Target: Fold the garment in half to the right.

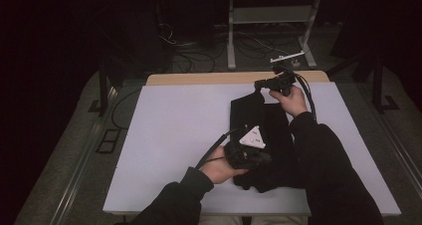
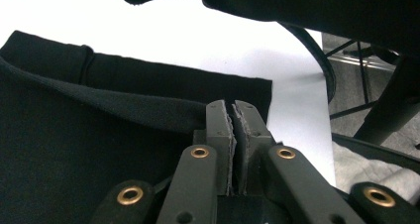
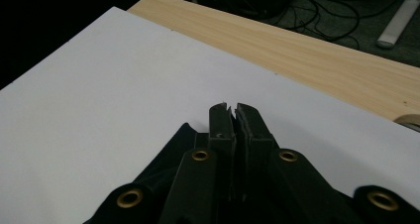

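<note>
A black cloth (image 1: 271, 135) lies folded on the white table cover (image 1: 179, 125), right of centre. My left gripper (image 1: 264, 158) rests at the cloth's near left side with its jaws shut on a raised fold. In the left gripper view, that fold of black cloth (image 2: 74, 149) runs into the closed left gripper (image 2: 233, 105). My right gripper (image 1: 260, 84) is at the far end, shut on the cloth's far corner and lifting it a little. In the right gripper view, the black cloth (image 3: 163, 174) hangs under the closed right gripper (image 3: 232, 107).
A bare wooden strip (image 1: 209, 78) runs along the table's far edge (image 3: 317, 50). Behind it, a grey metal stand (image 1: 268, 16) and loose cables (image 1: 194, 56) sit on the floor. White cover lies open to the left. A dark sleeve (image 2: 297, 6) crosses the left gripper view.
</note>
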`<act>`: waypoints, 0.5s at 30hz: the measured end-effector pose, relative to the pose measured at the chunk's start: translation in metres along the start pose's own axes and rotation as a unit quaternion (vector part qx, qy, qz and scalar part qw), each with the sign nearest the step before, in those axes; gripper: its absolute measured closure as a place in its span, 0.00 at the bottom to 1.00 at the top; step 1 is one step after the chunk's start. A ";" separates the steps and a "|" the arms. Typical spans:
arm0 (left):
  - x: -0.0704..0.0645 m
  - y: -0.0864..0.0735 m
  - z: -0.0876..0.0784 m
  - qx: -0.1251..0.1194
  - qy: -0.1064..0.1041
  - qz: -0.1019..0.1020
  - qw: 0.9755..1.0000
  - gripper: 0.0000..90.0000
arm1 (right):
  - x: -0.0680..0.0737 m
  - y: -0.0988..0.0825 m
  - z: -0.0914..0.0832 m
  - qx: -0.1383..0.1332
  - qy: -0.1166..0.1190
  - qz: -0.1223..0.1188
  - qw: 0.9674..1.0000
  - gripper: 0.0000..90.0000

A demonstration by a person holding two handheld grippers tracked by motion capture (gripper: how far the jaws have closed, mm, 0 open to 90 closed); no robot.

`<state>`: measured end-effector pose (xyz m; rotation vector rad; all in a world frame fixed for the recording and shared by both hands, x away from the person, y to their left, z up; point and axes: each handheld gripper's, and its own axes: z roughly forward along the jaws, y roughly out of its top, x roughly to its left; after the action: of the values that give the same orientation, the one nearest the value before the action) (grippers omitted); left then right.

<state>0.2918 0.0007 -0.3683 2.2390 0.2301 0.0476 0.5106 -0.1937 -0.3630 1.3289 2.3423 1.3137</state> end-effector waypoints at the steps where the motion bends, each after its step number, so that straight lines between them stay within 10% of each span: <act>1: 0.000 0.001 0.002 0.001 -0.001 0.000 1.000 0.94 | -0.002 -0.001 -0.001 -0.001 -0.001 0.002 1.000 0.94; 15: -0.004 0.013 0.024 0.007 -0.013 0.009 1.000 0.94 | -0.021 -0.017 -0.010 0.002 -0.011 0.020 1.000 0.94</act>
<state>0.2921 -0.0261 -0.3732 2.2535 0.1960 0.0275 0.5079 -0.2198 -0.3750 1.3917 2.3163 1.2982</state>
